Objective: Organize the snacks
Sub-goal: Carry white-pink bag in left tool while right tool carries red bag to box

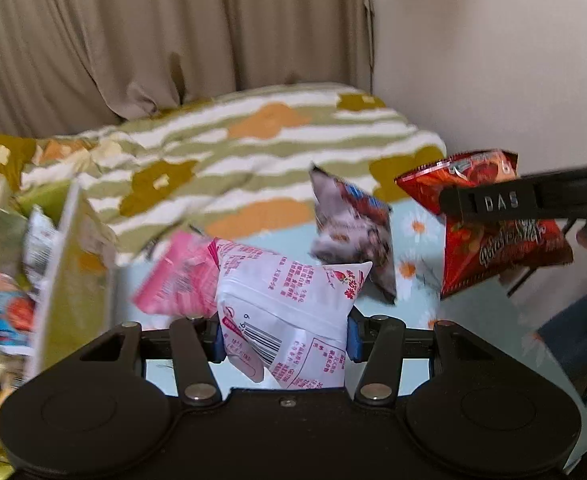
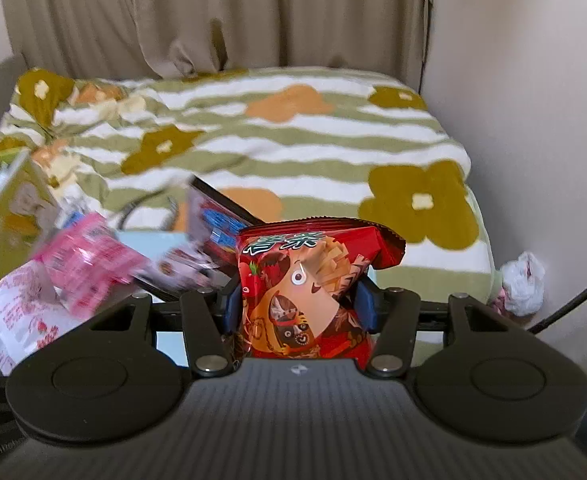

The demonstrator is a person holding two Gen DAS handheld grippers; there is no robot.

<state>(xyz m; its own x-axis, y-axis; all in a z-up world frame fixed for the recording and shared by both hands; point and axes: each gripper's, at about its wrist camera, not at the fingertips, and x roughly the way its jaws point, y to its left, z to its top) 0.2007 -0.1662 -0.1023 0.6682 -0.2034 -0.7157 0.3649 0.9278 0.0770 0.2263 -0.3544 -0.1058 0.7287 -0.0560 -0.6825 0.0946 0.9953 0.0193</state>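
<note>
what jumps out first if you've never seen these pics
Each gripper is clamped on a snack bag: the left gripper squeezes a white and pink bag, the right gripper a red bag. Between them a purple packet shows blurred above the pale blue sheet, with the striped flowered blanket behind.

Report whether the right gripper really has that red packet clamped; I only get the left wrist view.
Observer: Yes. In the right wrist view the right gripper has a blue pad pressed against each side of the red packet.
Operator: Describe its front.
Observer: It shows a cartoon face and fries, and it faces the camera.
Operator: Check right of the bed.
Observer: A crumpled white plastic bag lies beside the blanket, near the wall.
</note>
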